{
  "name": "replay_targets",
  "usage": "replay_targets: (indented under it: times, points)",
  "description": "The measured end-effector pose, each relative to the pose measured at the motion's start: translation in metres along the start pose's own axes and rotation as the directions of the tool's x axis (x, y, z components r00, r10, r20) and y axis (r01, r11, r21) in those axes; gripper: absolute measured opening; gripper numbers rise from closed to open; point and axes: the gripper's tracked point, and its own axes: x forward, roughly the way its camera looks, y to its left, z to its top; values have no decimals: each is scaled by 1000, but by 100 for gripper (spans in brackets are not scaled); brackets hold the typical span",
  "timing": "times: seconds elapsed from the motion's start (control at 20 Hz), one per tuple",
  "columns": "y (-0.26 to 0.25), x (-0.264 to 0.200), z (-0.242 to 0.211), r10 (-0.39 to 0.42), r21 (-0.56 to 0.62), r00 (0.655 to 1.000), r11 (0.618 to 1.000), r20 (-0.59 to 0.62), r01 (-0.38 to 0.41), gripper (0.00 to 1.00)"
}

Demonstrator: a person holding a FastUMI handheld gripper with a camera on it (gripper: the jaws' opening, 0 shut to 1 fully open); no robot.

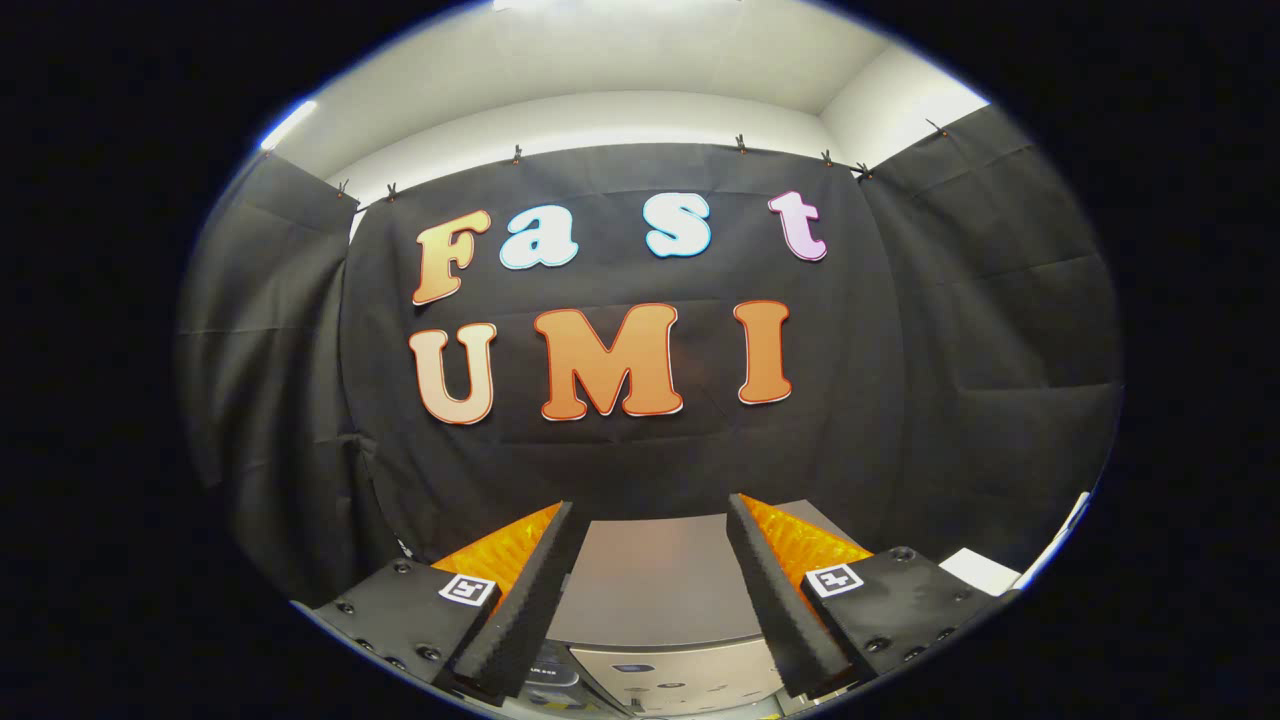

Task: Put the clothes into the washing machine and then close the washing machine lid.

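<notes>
The silver-grey washing machine point(650, 585) stands just below and ahead of my fingers, with its flat top surface and front control panel showing between them. Its lid looks flat and down from this angle. My gripper point(650, 515) hovers above the machine's near edge. It is open, its two black ribbed fingers point(535, 590) with orange backs spread wide and nothing between them.
The black cloth wall hangs close behind the machine and wraps round both sides. A white object point(980, 570) lies to the right of the right finger, by the booth's edge.
</notes>
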Motion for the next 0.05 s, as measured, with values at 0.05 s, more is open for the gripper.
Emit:
replay_targets:
  times: [0.05]
  points:
    - [-2,-1,1,-6,-4,1000,1000,1,6,97]
